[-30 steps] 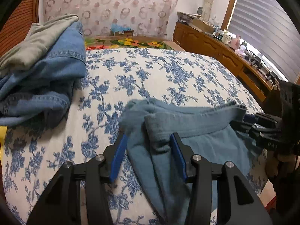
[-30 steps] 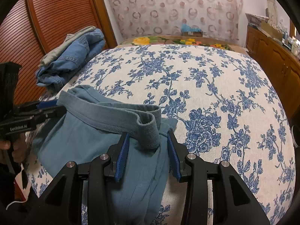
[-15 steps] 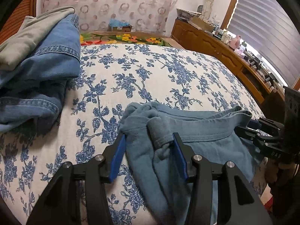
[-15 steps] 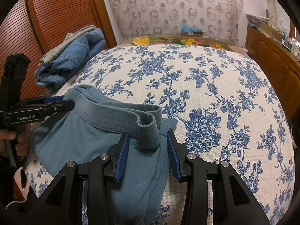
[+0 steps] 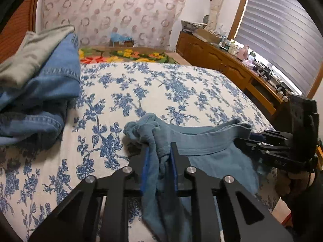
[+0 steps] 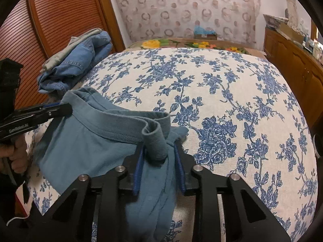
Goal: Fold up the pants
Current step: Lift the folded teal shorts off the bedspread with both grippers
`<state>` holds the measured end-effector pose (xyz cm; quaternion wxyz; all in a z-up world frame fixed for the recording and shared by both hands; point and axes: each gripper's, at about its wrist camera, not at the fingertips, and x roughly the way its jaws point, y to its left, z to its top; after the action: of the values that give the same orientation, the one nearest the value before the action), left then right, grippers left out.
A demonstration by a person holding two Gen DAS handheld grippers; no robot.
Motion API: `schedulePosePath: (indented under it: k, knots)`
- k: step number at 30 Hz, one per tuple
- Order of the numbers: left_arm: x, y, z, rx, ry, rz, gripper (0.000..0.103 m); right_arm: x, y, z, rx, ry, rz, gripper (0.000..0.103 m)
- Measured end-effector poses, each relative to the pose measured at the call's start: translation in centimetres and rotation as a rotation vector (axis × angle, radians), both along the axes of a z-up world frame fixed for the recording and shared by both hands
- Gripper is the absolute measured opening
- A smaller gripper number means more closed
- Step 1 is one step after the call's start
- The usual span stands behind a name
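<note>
Tongs left point(image 5: 159, 153), right point(image 6: 159, 151) pinch pants point(image 6: 90, 139) waistband ends (over bed point(image 6: 242, 92)).

Teal-blue pants point(image 5: 203, 145) point(image 6: 97, 137) are seen bunched at 6 o'clock on the bed point(image 6: 232, 92), waistband stretched out, its end folded over.

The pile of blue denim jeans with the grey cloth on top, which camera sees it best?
The left wrist view: the pile of blue denim jeans fills its left side, stitching visible, though the frame edge crops it. The right wrist view shows the whole pile, smaller, beside the slatted wooden door.
</note>
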<state>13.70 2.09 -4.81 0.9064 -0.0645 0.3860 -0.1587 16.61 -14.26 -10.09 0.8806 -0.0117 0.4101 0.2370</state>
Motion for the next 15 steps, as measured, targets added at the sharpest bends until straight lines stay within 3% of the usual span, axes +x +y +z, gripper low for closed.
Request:
schedulePosePath:
  k: [6, 15]
  knots:
    - [-1.5, -0.5, 1.8, -0.003, -0.060, -0.019, 0.014, -0.3, -0.1, 0.3, 0.005, -0.015, 0.009, 0.012]
    - [-3.3, -0.9, 4.3, -0.009, -0.139, -0.034, 0.014, -2.0, 0.1, 2.1, 0.006, -0.099, 0.001, 0.010]
